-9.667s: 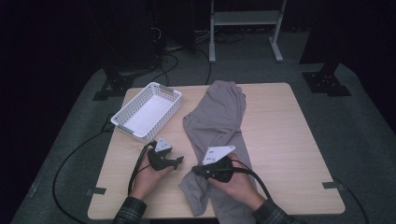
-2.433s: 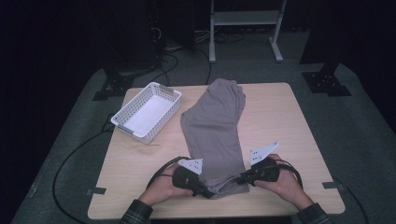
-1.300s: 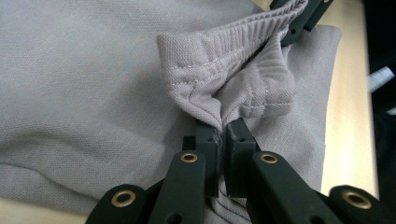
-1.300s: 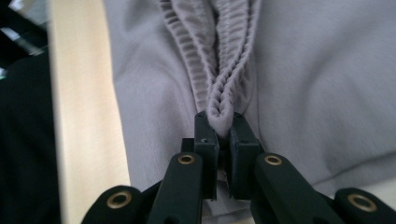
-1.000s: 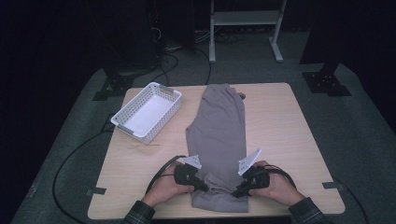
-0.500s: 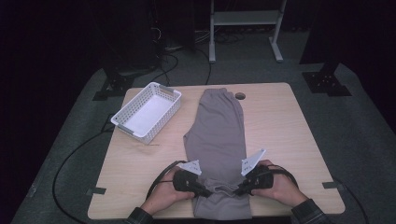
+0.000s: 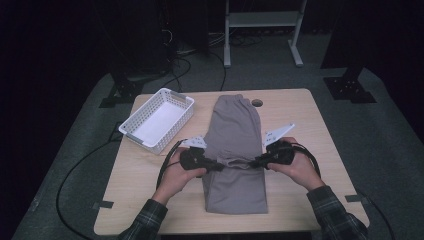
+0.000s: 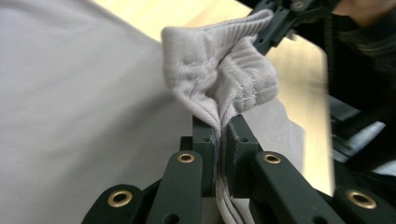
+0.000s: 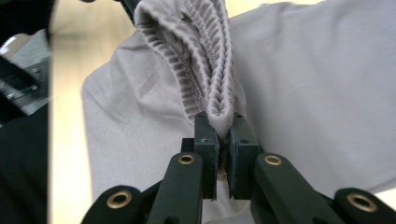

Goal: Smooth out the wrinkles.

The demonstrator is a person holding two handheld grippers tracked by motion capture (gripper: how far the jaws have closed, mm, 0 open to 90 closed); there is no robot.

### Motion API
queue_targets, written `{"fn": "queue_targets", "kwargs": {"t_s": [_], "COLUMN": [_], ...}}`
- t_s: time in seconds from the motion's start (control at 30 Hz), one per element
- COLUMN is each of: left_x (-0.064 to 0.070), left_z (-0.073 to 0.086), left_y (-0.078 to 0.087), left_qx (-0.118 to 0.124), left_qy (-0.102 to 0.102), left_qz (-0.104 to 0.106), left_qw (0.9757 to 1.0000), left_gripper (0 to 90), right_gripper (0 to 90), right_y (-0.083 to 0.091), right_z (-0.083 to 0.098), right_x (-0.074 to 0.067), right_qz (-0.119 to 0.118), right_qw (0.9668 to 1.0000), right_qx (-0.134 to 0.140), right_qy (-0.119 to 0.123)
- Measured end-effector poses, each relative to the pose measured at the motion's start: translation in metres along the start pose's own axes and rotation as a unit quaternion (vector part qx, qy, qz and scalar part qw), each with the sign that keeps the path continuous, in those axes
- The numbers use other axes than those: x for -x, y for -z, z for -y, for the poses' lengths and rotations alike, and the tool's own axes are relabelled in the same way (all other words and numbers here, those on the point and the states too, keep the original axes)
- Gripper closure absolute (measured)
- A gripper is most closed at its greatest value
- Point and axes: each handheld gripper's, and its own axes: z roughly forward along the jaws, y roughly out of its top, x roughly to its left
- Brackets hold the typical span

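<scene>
Plain grey trousers [image 7: 235, 150] with a ribbed waistband [image 9: 205, 60] lie on a pale wood-grain table [image 7: 320, 135]. On the far left sits a white basket [image 7: 157, 120] with a slotted pattern. Both grippers, left [image 7: 220, 166] and right [image 7: 252, 162], are black with brass rivets. The sleeves [image 7: 332, 215] are dark plaid. The floor [image 7: 390, 150] is grey.

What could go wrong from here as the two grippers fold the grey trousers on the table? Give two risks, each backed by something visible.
1. The left gripper and right gripper each pinch only a narrow bunch of the ribbed band of the grey trousers; the cloth might slip out mid-fold.
2. The band sags between the grippers in the high view, so the fold could land creased or crooked unless both hands travel evenly.
</scene>
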Motion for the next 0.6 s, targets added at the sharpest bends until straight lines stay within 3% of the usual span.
{"fn": "queue_targets", "kwargs": {"t_s": [0.07, 0.3, 0.4, 0.47, 0.53, 0.6], "left_x": [-0.011, -0.045, -0.056, -0.063, -0.065, -0.065], "left_z": [-0.003, -0.005, -0.003, -0.002, -0.001, -0.001], "left_y": [-0.005, -0.024, -0.030, -0.033, -0.032, -0.029], "left_qx": [-0.001, -0.005, -0.002, 0.004, 0.010, 0.015], "left_qy": [0.009, 0.046, 0.055, 0.057, 0.060, 0.051], "left_qz": [-0.016, -0.042, -0.067, -0.100, -0.105, -0.110], "left_qw": [0.9998, 0.9981, 0.9963, 0.9933, 0.9926, 0.9925], "left_gripper": [84.0, 82.9, 77.7, 68.3, 64.4, 58.6], "right_gripper": [83.6, 83.2, 81.6, 74.4, 68.6, 63.1], "right_y": [-0.004, -0.025, -0.035, -0.040, -0.041, -0.038], "right_z": [-0.004, -0.015, -0.016, -0.016, -0.016, -0.016], "right_x": [0.010, 0.043, 0.056, 0.064, 0.068, 0.068], "right_qz": [0.007, 0.034, 0.051, 0.079, 0.101, 0.114], "right_qw": [1.0000, 0.9987, 0.9972, 0.9953, 0.9931, 0.9916], "right_qx": [-0.002, -0.024, -0.031, -0.023, -0.009, 0.004], "right_qy": [-0.006, -0.029, -0.044, -0.051, -0.060, -0.060]}}
